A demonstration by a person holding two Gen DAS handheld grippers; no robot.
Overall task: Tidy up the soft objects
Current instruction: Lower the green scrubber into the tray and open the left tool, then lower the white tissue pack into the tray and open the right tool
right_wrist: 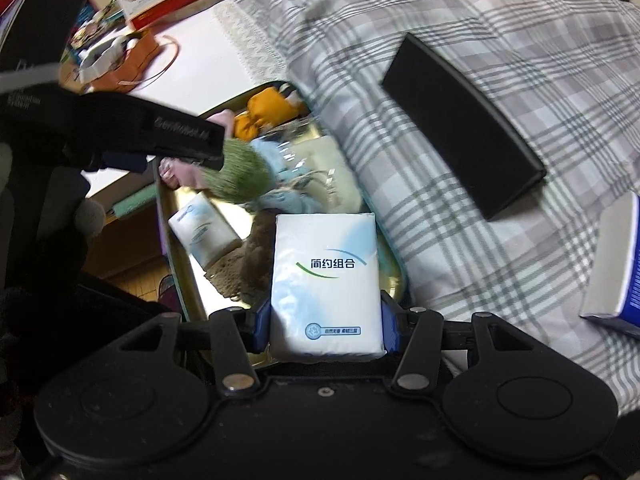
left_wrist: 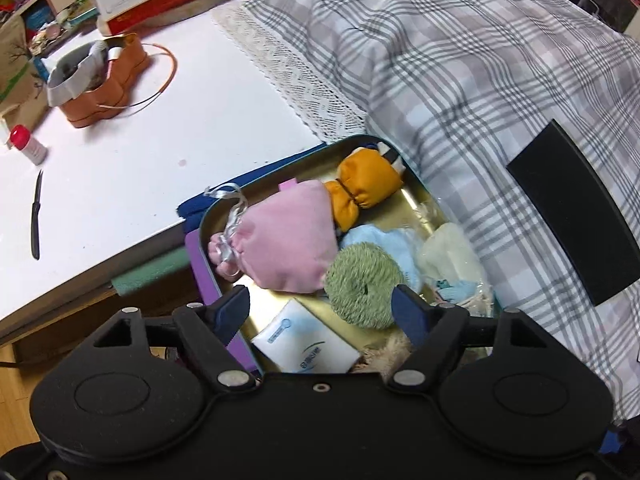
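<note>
The right claw (right_wrist: 326, 330) is gripping a white tissue pack (right_wrist: 325, 280) by its two sides and holds it over the near end of the metal tin (right_wrist: 394, 276), which lies on the bed with the checked cover (right_wrist: 460, 240). The left claw (left_wrist: 320, 306) stands open with nothing between its pads, just above the green fluffy ball (left_wrist: 362, 284). Inside the tin, a second tissue pack (right_wrist: 204, 232) lies at about 9 o'clock from the held one, and the pink pouch (left_wrist: 286, 236) and orange toy (left_wrist: 366, 186) fill the far end near 12 o'clock. I think the pack should go down flat into the free near corner, and the left claw should move away first, so they do not hit.
</note>
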